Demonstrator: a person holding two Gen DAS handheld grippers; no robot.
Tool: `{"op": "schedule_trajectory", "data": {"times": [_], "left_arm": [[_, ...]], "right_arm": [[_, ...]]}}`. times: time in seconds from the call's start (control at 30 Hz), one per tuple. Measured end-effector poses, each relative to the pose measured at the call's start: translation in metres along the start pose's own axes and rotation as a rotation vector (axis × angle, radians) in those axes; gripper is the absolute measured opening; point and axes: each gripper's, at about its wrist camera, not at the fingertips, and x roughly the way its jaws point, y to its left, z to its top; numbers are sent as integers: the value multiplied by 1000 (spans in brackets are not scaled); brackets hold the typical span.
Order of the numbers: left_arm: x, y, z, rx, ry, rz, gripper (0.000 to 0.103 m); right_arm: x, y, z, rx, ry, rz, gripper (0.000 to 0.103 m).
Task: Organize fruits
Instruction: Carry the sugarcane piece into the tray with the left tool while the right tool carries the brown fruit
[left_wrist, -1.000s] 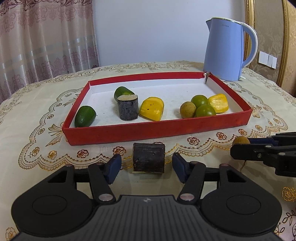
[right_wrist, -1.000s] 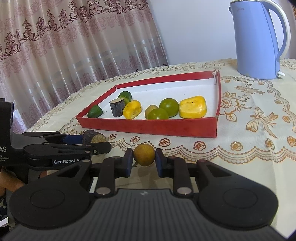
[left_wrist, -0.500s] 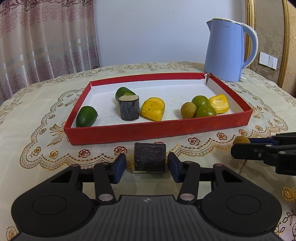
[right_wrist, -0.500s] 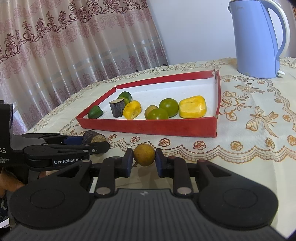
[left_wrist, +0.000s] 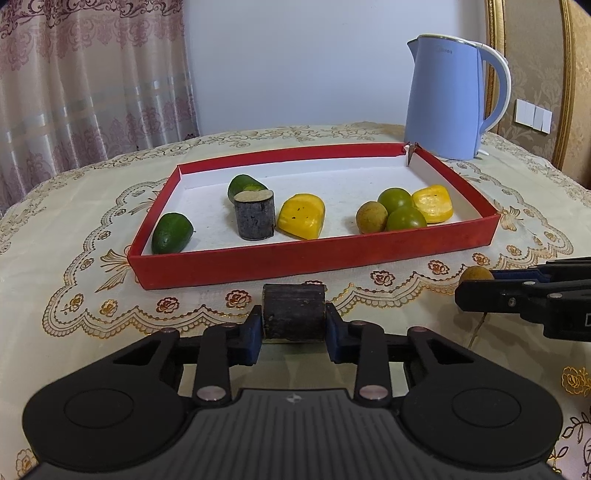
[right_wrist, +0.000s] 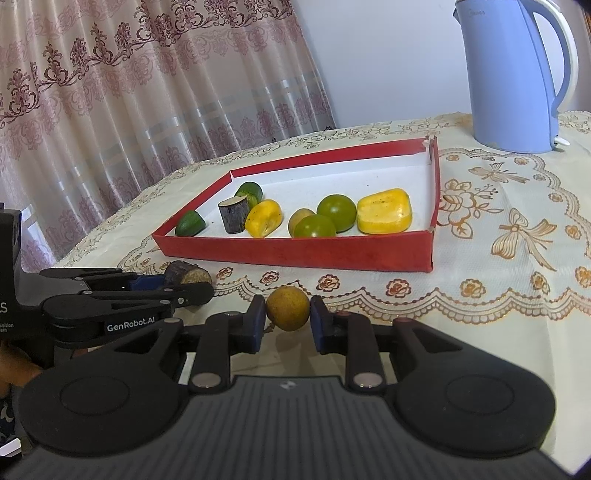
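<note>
My left gripper (left_wrist: 293, 325) is shut on a dark brown cylinder piece (left_wrist: 293, 312), just in front of the red tray (left_wrist: 314, 258). The same piece (right_wrist: 186, 275) shows in the right wrist view between the left gripper's fingers (right_wrist: 147, 291). My right gripper (right_wrist: 288, 321) is shut on a small round brown fruit (right_wrist: 288, 308) in front of the tray (right_wrist: 295, 251). That fruit (left_wrist: 476, 275) also shows at the right in the left wrist view. The tray holds several fruits: green pieces (left_wrist: 171, 232), a dark cylinder (left_wrist: 255, 219), yellow pieces (left_wrist: 301, 221), green balls (left_wrist: 400, 214), a brown ball (left_wrist: 371, 221).
A blue electric kettle (left_wrist: 450, 96) stands behind the tray's far right corner. The table wears a cream embroidered cloth (left_wrist: 74, 295). Curtains (right_wrist: 110, 92) hang behind the table on the left.
The left gripper's fingers have closed in on the dark cylinder piece and now press it. The right gripper keeps its hold on the brown fruit and has barely moved.
</note>
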Motion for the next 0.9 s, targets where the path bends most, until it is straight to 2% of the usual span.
{"op": "schedule_trajectory", "data": {"times": [0.27,0.57,0.7,0.9], "left_arm": [[-7,1,2,0,-12,-4,32],[-32,10,32,4,-129,-2,32],[-20,15,49,12,-149,18,32],[27,18,70,2,-142,64,32]], "right_arm": [[0,0,0,1,-1,-2,25],[-1,-1,0,1,1,-4,25],[-1,0,0,0,-1,-9,25],[2,0,-1,6,11,-18,25]]}}
